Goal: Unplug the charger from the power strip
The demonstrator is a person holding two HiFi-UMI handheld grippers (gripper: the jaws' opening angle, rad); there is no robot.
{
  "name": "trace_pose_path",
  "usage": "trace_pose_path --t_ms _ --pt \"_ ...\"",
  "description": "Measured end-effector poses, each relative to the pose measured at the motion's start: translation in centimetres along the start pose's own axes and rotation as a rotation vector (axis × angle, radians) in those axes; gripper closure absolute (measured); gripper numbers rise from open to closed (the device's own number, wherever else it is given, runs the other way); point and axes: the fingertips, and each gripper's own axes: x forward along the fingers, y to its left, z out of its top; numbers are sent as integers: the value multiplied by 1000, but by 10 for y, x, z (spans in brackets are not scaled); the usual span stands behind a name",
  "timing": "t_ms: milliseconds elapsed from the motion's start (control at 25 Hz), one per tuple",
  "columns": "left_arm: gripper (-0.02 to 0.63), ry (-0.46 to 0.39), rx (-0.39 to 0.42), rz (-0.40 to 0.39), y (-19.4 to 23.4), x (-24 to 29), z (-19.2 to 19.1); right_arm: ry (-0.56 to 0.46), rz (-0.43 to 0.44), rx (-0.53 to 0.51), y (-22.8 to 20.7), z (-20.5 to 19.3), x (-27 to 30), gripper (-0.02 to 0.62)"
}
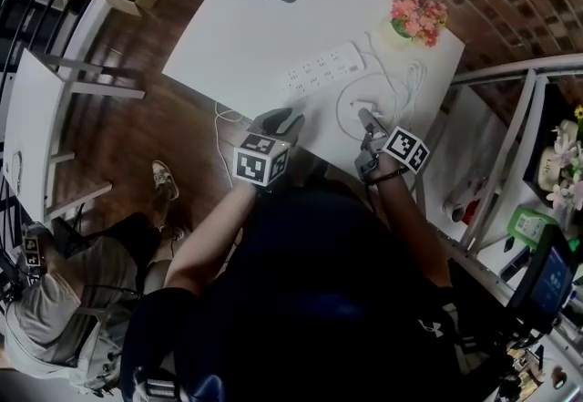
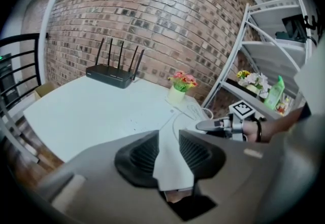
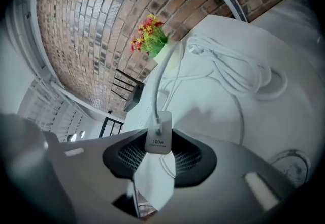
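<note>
The right tongs (image 1: 367,120) are clamped on the white charger (image 3: 158,139), held clear of the power strip (image 1: 323,69) over the desk's (image 1: 246,36) near edge, so unplugging looks done. The left tongs (image 2: 168,139) stand partly open and empty. Next is probably lowering the charger onto the desk and letting go.
</note>
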Motion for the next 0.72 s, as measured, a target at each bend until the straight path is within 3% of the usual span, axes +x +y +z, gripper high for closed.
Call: trace_pose_path --t_ms 320,720 --pt "483 16 7 -4 1 3 -4 21 -21 -46 -10 -2 2 451" --pt "483 19 23 -9 3 7 -1 34 -189 -190 -25 7 -6 394"
